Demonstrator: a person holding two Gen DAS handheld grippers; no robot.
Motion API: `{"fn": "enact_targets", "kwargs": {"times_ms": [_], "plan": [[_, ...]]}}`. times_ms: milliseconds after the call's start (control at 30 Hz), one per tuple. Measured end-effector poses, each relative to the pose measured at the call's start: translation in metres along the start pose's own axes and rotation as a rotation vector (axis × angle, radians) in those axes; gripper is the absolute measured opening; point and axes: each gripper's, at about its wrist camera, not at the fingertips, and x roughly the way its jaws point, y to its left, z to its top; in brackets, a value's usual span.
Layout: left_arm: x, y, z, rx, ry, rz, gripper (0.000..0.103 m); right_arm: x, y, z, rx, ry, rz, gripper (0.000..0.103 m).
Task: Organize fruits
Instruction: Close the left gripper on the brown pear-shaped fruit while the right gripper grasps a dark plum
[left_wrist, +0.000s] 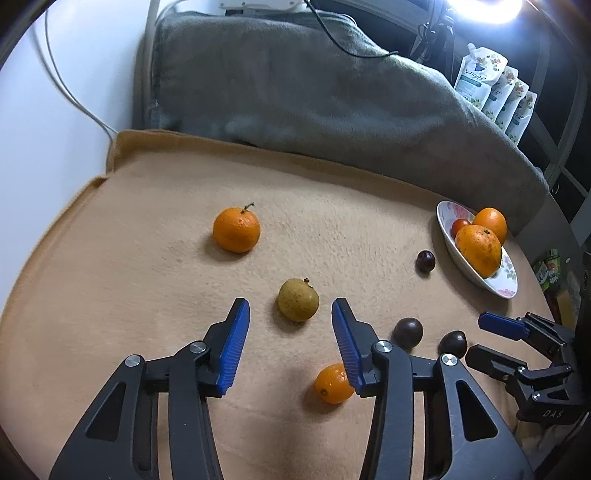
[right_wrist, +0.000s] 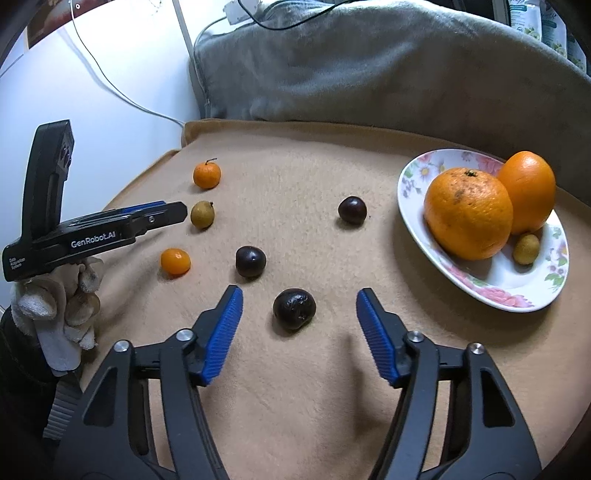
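A tan cloth (left_wrist: 147, 258) carries loose fruit. My left gripper (left_wrist: 291, 308) is open, and a yellow-green fruit (left_wrist: 297, 299) lies between its blue fingertips, untouched. A mandarin (left_wrist: 236, 229) sits farther back and a small orange fruit (left_wrist: 333, 384) lies by the right finger. My right gripper (right_wrist: 299, 295) is open around a wrinkled dark fruit (right_wrist: 294, 308), with gaps on both sides. Two more dark fruits (right_wrist: 250, 261) (right_wrist: 352, 209) lie beyond it. The flowered plate (right_wrist: 480, 291) on the right holds two big oranges (right_wrist: 467, 212) and a small yellow-green fruit (right_wrist: 526, 249).
A grey blanket (left_wrist: 314, 92) is heaped behind the cloth. Cables (left_wrist: 74, 92) hang down the white wall at left. Pouches (left_wrist: 491, 85) stand at the back right. A gloved hand (right_wrist: 70, 295) holds the left gripper. The cloth's edge runs just right of the plate.
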Motion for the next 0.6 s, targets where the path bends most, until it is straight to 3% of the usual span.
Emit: {"fn": "enact_targets", "kwargs": {"times_ms": [467, 600], "plan": [[0.024, 0.004, 0.007, -0.016, 0.065, -0.029, 0.036, 0.018, 0.002, 0.005, -0.024, 0.060, 0.005, 0.047], [0.029, 0.005, 0.009, -0.022, 0.078, -0.028, 0.033, 0.020, 0.003, 0.005, -0.029, 0.066, 0.009, 0.037]]}}
